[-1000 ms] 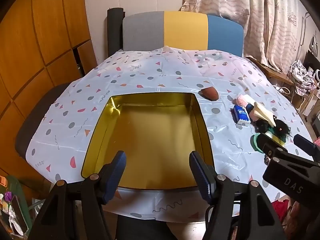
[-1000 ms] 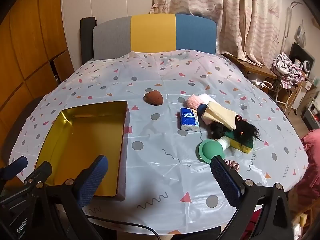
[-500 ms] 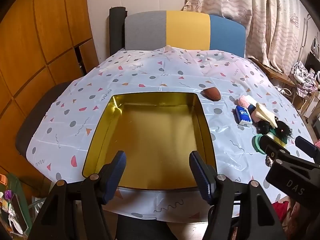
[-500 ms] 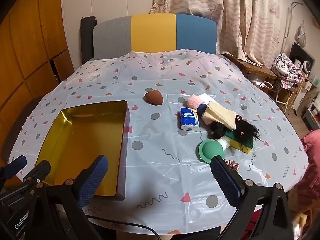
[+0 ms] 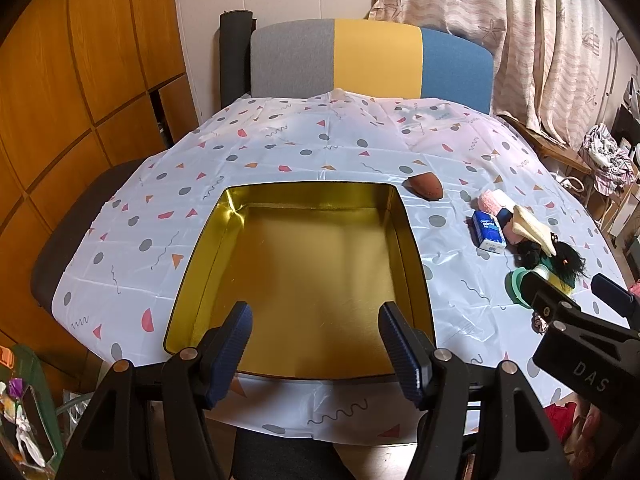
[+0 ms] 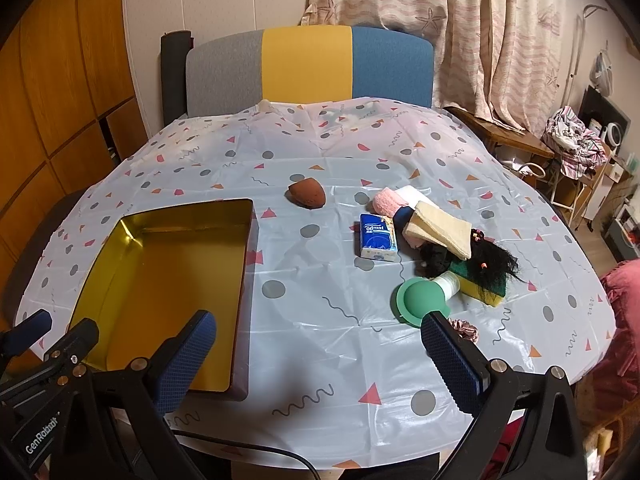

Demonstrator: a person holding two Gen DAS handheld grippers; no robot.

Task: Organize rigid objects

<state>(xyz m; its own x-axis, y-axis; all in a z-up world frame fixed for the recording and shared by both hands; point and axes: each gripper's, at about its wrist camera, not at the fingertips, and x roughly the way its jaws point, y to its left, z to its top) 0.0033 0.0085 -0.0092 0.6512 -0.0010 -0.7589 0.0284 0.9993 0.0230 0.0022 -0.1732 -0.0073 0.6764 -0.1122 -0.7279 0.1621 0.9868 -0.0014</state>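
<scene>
**Both grippers apart over a cluttered tabletop**

Round tabletop (image 6: 320, 152) under a white cloth dotted with triangles, discs and squiggles; striped chair (image 6: 308, 68) in grey, yellow and blue at the far edge, wood panelling at left, pale curtains (image 6: 460, 20) behind.

Near the left edge, toward the near side: open gold tin (image 6: 132, 236), shiny inside, nothing in it. Just beyond its far right corner: brown sponge (image 6: 307, 194), rounded and pointed at one end, apart from the tin.

Toward the right edge, a loose heap. Blue tissue pack (image 6: 378, 237) lying flat at the heap's left side. Just beside it, pink cloth (image 6: 386, 203) and folded cream cloth (image 6: 438, 229), stacked and overlapping. Black hair (image 6: 488, 264) draped over a green and yellow scrubber (image 6: 482, 294), touching the cream cloth. Green cup (image 6: 420, 298) on its side with a white neck, mouth toward the near edge, against the scrubber. Pink scrunchie (image 6: 464, 330) near the cup, closer to the near edge, partly hidden behind a blue pad.

Left hand-held gripper (image 5: 314, 346) held above the tin's near rim, pointing down into it, fingers apart, nothing between the blue pads. Right hand-held gripper (image 6: 316, 354) above the near edge, between tin and heap, fingers spread wide, holding nothing, touching nothing.
</scene>
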